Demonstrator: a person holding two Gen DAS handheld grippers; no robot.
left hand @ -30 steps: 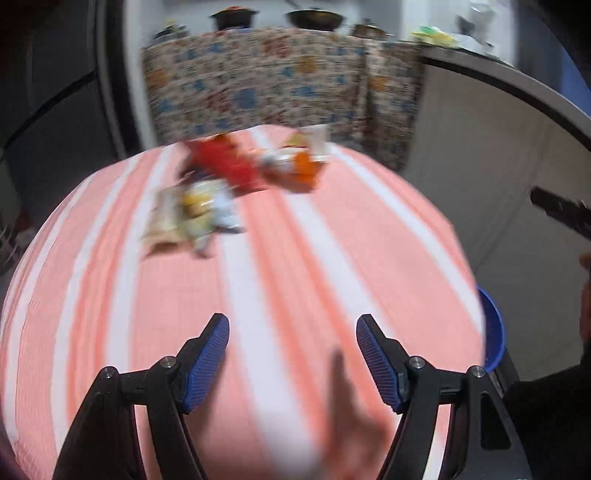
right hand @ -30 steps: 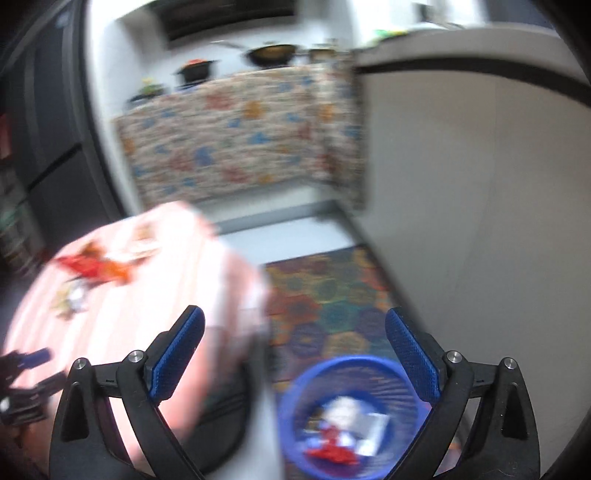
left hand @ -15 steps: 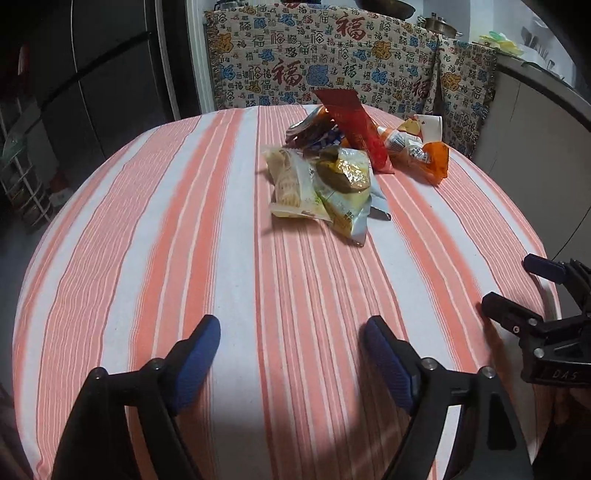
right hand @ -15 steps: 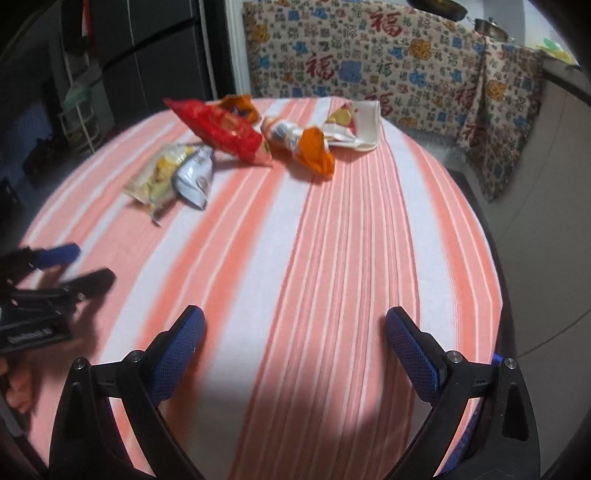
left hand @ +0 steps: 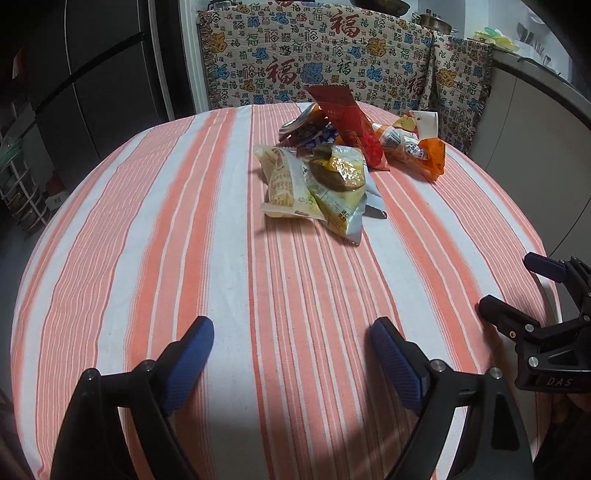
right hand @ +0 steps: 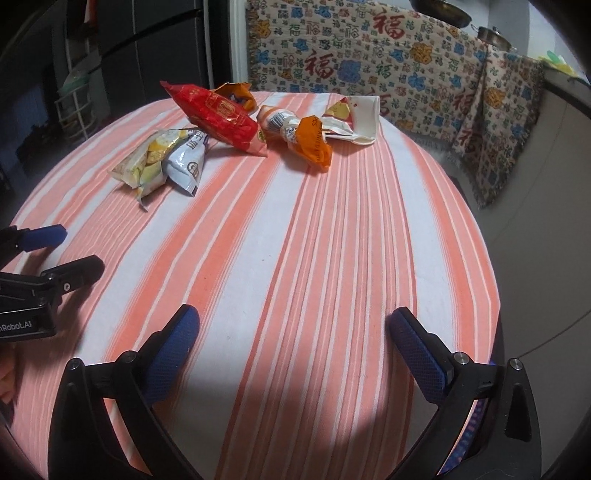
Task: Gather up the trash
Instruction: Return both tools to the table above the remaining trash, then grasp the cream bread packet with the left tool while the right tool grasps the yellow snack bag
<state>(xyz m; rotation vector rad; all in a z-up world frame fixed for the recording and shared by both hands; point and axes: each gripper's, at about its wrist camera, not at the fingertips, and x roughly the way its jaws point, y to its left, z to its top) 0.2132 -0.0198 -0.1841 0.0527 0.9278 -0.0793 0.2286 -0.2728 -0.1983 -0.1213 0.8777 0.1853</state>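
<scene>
Left wrist view first: the trash lies in one loose cluster on the far half of the round table, well apart from both grippers. Six wrappers can be counted with fair confidence: a pale yellow snack packet (left hand: pixel 286 184) nearest the camera, a yellow-and-silver packet (left hand: pixel 341 184) overlapping it on the right, a long red wrapper (left hand: pixel 349 122) propped up behind them, a crumpled blue-and-orange wrapper (left hand: pixel 310 129) tucked under the red one, a twisted orange wrapper (left hand: pixel 413 151) to the right, and a white wrapper (left hand: pixel 424 122) at the far right edge of the pile; whether anything smaller hides beneath them cannot be told. From the right wrist view the same pile shows with the red wrapper (right hand: pixel 221 114) in the middle and the orange one (right hand: pixel 306 144) beside it. Two grippers hover over the near part of the table, neither touching any wrapper. The left gripper (left hand: pixel 291 354) has its jaws opening, already wide, with only cloth between them. The right gripper (right hand: pixel 293 347) stands with its jaws wide apart and nothing held. The table wears an orange-and-white striped cloth (left hand: pixel 184 240). Behind it hangs a patterned throw with red characters (left hand: pixel 314 62), draped over a counter where one metal pot (left hand: pixel 432 20) sits; a dark cabinet front (left hand: pixel 92 74) fills the left.
</scene>
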